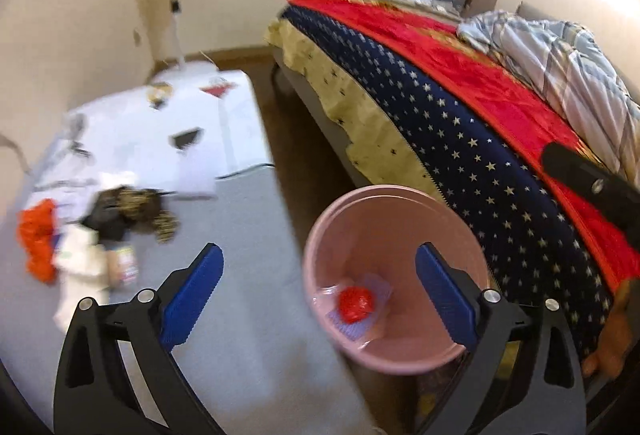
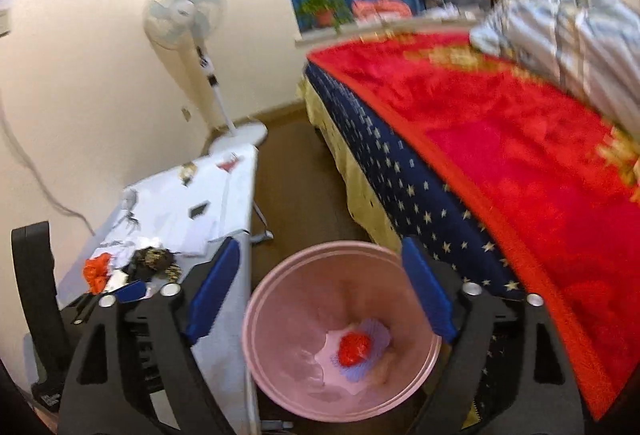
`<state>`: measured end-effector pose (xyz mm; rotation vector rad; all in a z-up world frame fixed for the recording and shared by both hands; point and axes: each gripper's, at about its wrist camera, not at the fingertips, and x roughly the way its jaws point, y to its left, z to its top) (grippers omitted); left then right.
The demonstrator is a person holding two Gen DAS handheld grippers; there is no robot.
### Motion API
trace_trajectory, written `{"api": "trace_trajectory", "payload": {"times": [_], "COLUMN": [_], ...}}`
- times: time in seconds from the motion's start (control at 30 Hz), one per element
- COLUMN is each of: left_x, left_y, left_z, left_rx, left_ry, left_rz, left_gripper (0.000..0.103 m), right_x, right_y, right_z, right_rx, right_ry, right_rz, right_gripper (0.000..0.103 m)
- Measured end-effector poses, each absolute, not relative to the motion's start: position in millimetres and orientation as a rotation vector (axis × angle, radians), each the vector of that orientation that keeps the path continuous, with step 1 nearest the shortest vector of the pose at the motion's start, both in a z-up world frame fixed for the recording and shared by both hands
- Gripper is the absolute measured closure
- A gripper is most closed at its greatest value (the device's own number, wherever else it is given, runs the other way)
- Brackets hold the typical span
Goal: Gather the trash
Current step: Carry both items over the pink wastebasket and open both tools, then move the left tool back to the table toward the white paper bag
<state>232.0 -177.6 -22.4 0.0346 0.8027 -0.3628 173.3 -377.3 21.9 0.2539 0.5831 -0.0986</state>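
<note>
Bin [image 2: 280, 355] on the floor [image 2: 296, 171], between worktop [image 2: 224, 203] at left and bed [image 2: 500, 171] at right. In the bin: a crumpled wad [image 2: 354, 349] lying on flat wrappers [image 2: 372, 331] at the bottom. On the worktop's near end, a heap of scraps [image 1: 100, 235]; farther back, loose papers [image 1: 180, 139]. Behind the worktop, against the wall, a standing fan [image 2: 184, 15]. On the bed's far right, a bunched quilt [image 2: 572, 35]. Beyond the bed, a windowsill carrying a potted plant [image 2: 324, 11].

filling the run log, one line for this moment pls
left gripper open, empty | right gripper open, empty | red wad in pink bin | trash pile on table
</note>
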Motion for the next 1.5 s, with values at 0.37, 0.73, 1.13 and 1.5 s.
{"api": "trace_trajectory", "payload": {"times": [0.37,0.73,1.13,1.5], "left_x": [12.2,-66.9,-18.4,132.8], "left_y": [-63.0,-66.0,-52.5,-33.3], "left_z": [35.8,70.0,81.0,26.9], "left_rx": [0.031,0.041,0.027,0.052], "left_ry": [0.646,0.547,0.496,0.467], "left_rz": [-0.169,-0.209,-0.169,-0.01], "left_gripper": [0.008,0.008,0.008,0.008], "right_x": [44.6,-25.9,-5.3,84.7], "right_y": [-314.4,-287.0,-278.2,-273.3], "right_z": [68.9,85.1,84.8,61.0], "right_rx": [0.267,0.222,0.171,0.126], "right_ry": [0.484,0.469,0.451,0.472], "right_rz": [0.089,0.15,0.112,0.062], "right_gripper": [0.009,0.007,0.007,0.007]}}
